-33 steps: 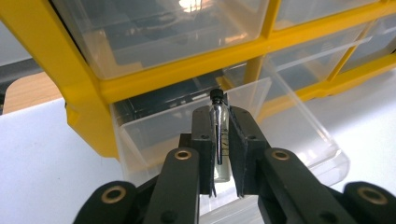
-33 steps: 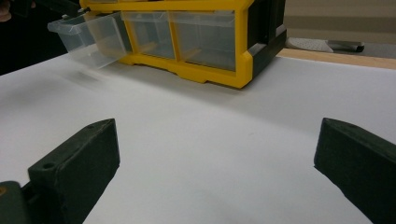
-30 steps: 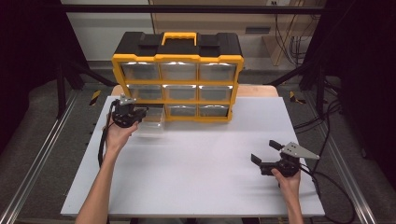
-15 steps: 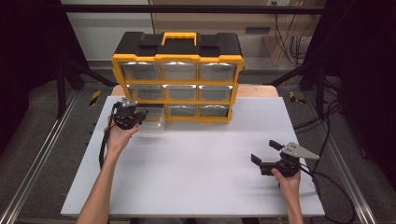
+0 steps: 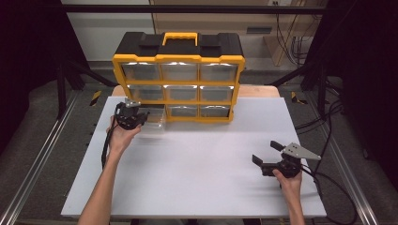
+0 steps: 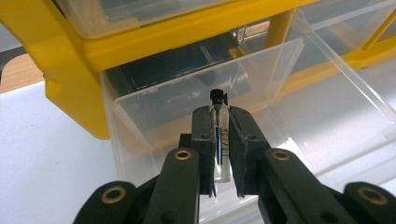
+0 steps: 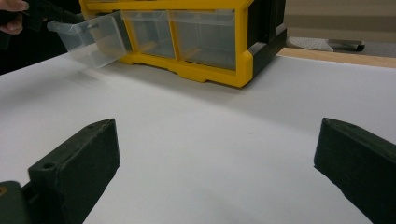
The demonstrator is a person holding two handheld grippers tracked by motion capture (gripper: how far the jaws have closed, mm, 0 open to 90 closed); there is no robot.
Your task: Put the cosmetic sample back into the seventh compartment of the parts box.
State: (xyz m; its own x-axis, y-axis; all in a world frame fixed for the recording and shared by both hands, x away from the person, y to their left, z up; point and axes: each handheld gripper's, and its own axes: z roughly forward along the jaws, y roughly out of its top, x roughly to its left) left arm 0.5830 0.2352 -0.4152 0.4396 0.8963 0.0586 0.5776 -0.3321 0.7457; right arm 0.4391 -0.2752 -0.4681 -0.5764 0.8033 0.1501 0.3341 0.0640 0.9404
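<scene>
My left gripper (image 6: 220,122) is shut on a small glass vial (image 6: 220,140) with a black cap, which stands upright between the pads. It hangs over the near edge of a clear plastic drawer (image 6: 187,98) pulled out of the bottom left slot of the yellow and black organizer (image 5: 178,70). In the high view the left gripper (image 5: 139,117) is at the left end of that open drawer (image 5: 156,123). My right gripper (image 5: 265,153) rests low on the white table at the right, open with nothing between its jaws (image 7: 217,154).
The organizer (image 7: 205,70) stands at the back of the white table top (image 5: 197,164), with its other clear drawers pushed in. The open drawer (image 7: 91,39) sticks out toward the person. Cables trail off the right edge (image 5: 328,187).
The left forearm has edged slightly forward toward the open drawer, with the vial still held. The right gripper has stayed still.
</scene>
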